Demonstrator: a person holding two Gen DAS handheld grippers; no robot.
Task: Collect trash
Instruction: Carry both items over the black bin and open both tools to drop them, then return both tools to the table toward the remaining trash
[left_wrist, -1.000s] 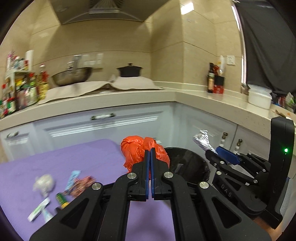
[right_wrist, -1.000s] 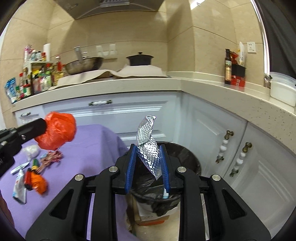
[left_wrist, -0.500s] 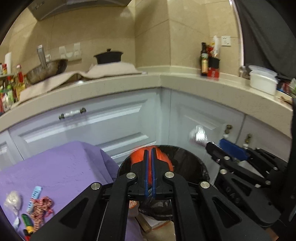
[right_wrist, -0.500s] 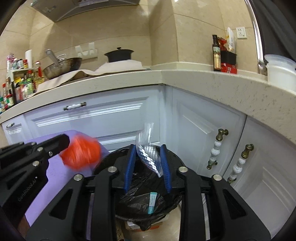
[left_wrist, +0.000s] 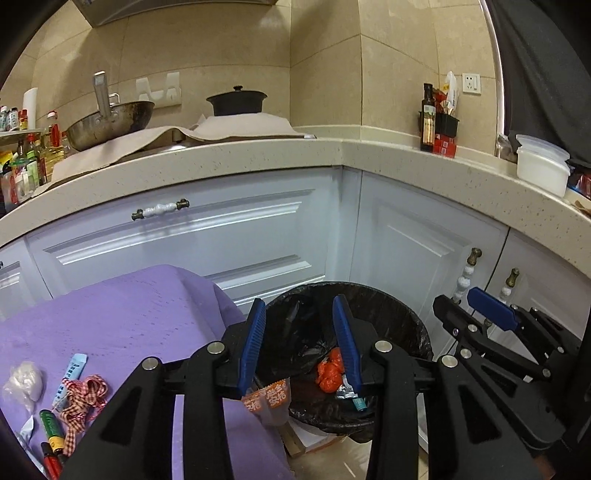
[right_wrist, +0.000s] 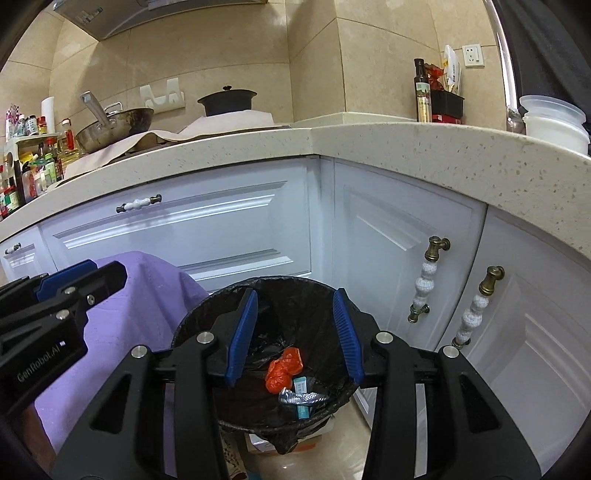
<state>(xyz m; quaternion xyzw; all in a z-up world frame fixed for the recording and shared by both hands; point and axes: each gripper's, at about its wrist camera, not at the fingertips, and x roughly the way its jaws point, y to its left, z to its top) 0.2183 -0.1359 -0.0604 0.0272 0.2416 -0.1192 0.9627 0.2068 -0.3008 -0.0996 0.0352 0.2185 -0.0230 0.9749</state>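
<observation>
A round bin with a black liner (left_wrist: 388, 295) (right_wrist: 207, 306) stands on the floor by the cabinet corner. Inside it lie a crumpled orange bag (left_wrist: 328, 376) (right_wrist: 282, 369), a silver foil wrapper (right_wrist: 303, 398) and a small blue packet (right_wrist: 300, 386). My left gripper (left_wrist: 299, 306) hangs above the bin's left side, its jaws opening with nothing between them. My right gripper (right_wrist: 295, 295) hangs over the bin too, jaws opening and empty. On the purple cloth (left_wrist: 129, 317) remain a white wad (left_wrist: 22, 380), a blue sachet (left_wrist: 72, 373), a checked ribbon (left_wrist: 83, 398) and a green tube (left_wrist: 51, 428).
White cabinet doors (right_wrist: 388, 251) with knobbed handles (right_wrist: 424, 280) stand just behind the bin, under a speckled counter (left_wrist: 295, 158). An orange-and-white wrapper (left_wrist: 269, 398) hangs at the cloth's edge beside the bin. A cardboard box (right_wrist: 258, 446) sits under the bin.
Both grippers moved over the bin and opened. The orange bag dropped from the left one and the foil wrapper from the right one; both now lie in the bin.
</observation>
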